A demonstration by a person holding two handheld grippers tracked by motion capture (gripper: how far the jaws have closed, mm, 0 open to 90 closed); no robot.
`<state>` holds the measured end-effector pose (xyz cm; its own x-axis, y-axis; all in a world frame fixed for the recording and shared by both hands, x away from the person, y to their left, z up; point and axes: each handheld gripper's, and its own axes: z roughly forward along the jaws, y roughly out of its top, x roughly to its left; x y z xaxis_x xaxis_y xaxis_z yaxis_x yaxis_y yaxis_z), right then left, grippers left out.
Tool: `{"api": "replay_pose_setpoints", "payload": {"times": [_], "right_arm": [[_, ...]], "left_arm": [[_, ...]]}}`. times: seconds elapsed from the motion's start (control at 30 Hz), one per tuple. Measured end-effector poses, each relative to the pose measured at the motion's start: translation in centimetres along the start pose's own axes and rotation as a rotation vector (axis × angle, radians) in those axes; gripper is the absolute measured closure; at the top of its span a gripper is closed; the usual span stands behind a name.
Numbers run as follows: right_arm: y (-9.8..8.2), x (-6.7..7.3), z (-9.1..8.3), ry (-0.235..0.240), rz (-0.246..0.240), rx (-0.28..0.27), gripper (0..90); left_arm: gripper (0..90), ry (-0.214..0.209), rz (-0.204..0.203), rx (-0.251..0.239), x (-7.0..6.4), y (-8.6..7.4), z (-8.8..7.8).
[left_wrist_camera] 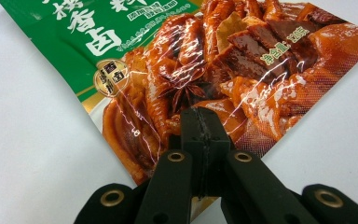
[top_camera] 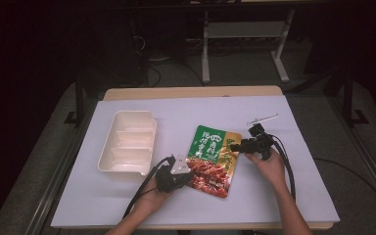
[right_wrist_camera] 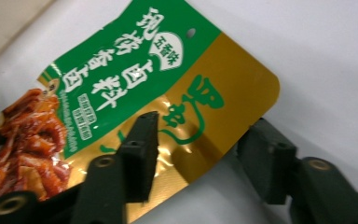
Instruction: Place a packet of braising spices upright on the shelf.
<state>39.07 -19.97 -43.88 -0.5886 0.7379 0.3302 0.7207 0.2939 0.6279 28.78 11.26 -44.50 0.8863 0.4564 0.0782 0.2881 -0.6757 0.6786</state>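
Note:
A flat food pouch point(top_camera: 213, 159), green and gold at its far end with a red dish pictured at its near end, lies on the white table cover point(top_camera: 274, 186). My left gripper point(top_camera: 189, 175) is shut on the pouch's near left edge. In the left gripper view the jaws point(left_wrist_camera: 200, 116) meet over the pictured dish on the pouch point(left_wrist_camera: 191, 60). My right gripper point(top_camera: 236, 147) stands open at the pouch's gold right edge. In the right gripper view one jaw lies over the gold corner of the pouch point(right_wrist_camera: 121, 79), the other stands off past the edge, around the right gripper point(right_wrist_camera: 203, 123).
An empty cream tray point(top_camera: 127, 147) with compartments sits to the left of the pouch. A thin pale rod-like item point(top_camera: 263, 118) lies behind the right gripper. The wooden table edge point(top_camera: 191, 92) runs along the back.

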Motion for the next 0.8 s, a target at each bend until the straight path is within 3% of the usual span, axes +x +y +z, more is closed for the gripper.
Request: {"api": "replay_pose_setpoints", "payload": {"times": [0.07,0.23,0.33,0.53,0.7,0.8], "right_arm": [[0.0,0.2,-0.3,0.017,-0.002,-0.008,66.2],[0.0,0.2,-0.7,0.025,0.006,-0.008,88.9],[0.2,0.4,-1.0,0.029,-0.007,-0.015,89.8],[0.5,1.2,-2.0,0.113,-0.038,-0.073,90.0],[0.1,0.4,-0.8,0.141,0.003,-0.041,78.9],[-0.2,0.3,0.1,0.147,0.01,-0.016,77.2]], "left_arm": [[90.0,0.001,0.002,0.0,0.0,0.0,0.0],[90.0,0.001,0.0,-0.002,0.0,0.0,0.0],[90.0,0.001,0.0,-0.003,0.0,0.0,0.0],[90.0,0.004,0.004,-0.007,0.0,0.0,0.1],[89.9,0.006,0.003,-0.007,-0.1,0.0,0.1],[90.0,0.004,0.001,-0.008,0.0,0.0,0.1]]}}
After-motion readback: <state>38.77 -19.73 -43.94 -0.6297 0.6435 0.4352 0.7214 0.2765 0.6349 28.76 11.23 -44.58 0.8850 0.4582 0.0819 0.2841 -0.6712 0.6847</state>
